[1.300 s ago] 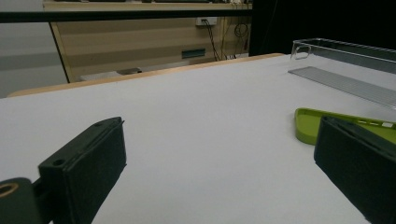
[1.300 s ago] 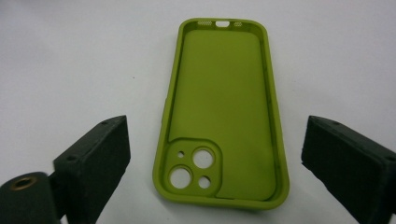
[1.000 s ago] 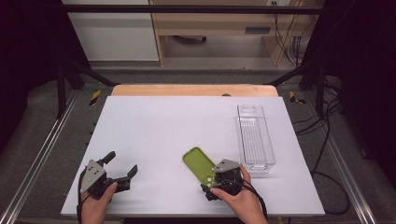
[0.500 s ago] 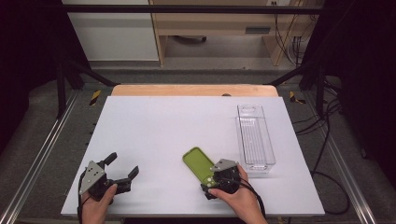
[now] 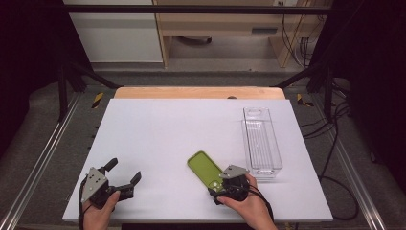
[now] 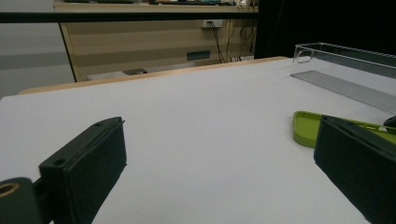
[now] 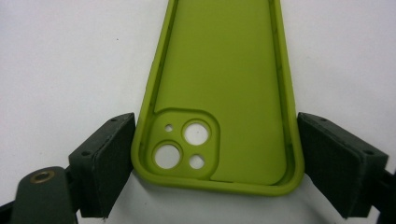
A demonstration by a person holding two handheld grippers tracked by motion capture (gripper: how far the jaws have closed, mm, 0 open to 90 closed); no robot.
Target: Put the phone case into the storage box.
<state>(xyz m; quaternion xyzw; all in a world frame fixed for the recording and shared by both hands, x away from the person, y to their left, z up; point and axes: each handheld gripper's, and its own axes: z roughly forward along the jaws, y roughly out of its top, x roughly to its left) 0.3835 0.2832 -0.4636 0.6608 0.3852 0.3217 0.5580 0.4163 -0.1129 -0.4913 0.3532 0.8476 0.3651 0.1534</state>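
A green phone case (image 5: 205, 168) lies inside-up on the white table (image 5: 167, 129), near the front and right of centre. My right gripper (image 5: 218, 186) is at the case's camera-cutout end. In the right gripper view its jaws have just been closing, and both pads now touch the long sides of the case (image 7: 224, 93), which rests flat between them. My left gripper (image 5: 124, 170) is at the front left, open and empty. From the left gripper view (image 6: 219, 158) the case (image 6: 308, 126) lies off to the right.
A clear, empty plastic bin (image 5: 261, 139) stands lengthwise on the right side of the table, just beyond the right hand. A wooden edge (image 5: 198, 92) runs along the back. Metal rails flank the table.
The right gripper's jaws have drawn in around the case's end. The case and the left gripper have stayed put.
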